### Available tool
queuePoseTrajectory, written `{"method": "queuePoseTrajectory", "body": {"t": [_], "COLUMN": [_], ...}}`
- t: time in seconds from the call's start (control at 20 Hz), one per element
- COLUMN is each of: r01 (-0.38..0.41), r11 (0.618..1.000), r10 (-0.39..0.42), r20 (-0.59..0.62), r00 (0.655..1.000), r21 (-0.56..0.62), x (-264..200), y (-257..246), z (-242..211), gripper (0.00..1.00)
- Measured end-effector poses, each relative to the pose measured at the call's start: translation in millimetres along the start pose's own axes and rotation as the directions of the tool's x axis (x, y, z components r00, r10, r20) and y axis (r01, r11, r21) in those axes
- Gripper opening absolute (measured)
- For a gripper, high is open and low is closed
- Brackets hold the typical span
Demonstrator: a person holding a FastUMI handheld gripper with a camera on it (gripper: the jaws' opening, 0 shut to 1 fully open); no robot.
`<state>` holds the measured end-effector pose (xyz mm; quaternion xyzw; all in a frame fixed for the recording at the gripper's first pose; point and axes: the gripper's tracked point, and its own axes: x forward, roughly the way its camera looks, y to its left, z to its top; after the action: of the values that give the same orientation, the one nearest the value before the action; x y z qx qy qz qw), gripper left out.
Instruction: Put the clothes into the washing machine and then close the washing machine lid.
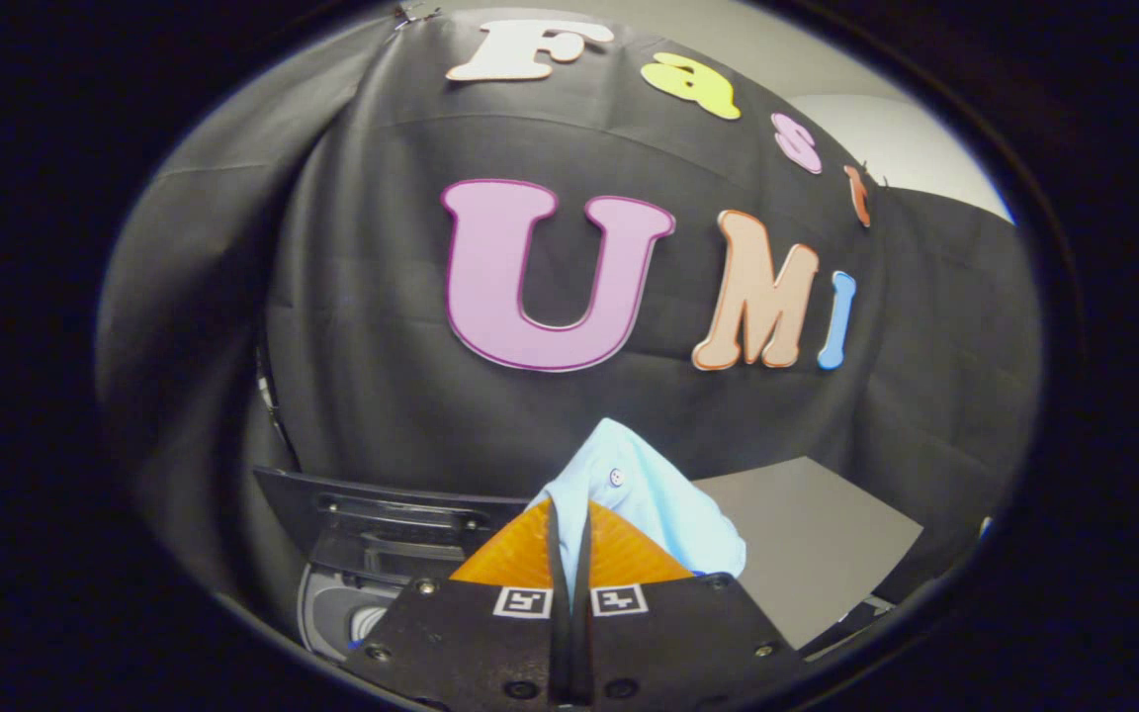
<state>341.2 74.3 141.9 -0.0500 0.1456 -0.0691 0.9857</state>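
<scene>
Gripper view – hand-held gripper [569,524] pinches shirt [644,494] beside washing machine [352,564]

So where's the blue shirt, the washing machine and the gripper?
blue shirt [644,494]: gripper view, on the cloth near its small button.
washing machine [332,608]: gripper view, on its pale rim below the raised lid.
gripper [569,534]: gripper view, between fingertips closed on the shirt.

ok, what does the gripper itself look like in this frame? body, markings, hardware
The gripper has two wedge-shaped fingers tapering to a point, with ribbed inner faces. Behind them sit two flat black plates, one per finger, with a narrow dark slot between. Each plate carries a small square black-and-white fiducial marker near the slot, plus round screw heads at the corners. No cables visible.
</scene>
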Motion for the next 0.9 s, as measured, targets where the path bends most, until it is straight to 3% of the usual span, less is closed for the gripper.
{"method": "queuePoseTrajectory", "body": {"t": [0.5,0.9], "r01": [-0.171,-0.162], "r11": [0.984,0.985], "r10": [0.171,0.155], "r20": [-0.001,-0.108], "r00": [0.985,0.982], "r21": [0.052,-0.058], "x": [-14,-6], "y": [108,122], "z": [-12,-74], "gripper": [0.0,0.0]}}
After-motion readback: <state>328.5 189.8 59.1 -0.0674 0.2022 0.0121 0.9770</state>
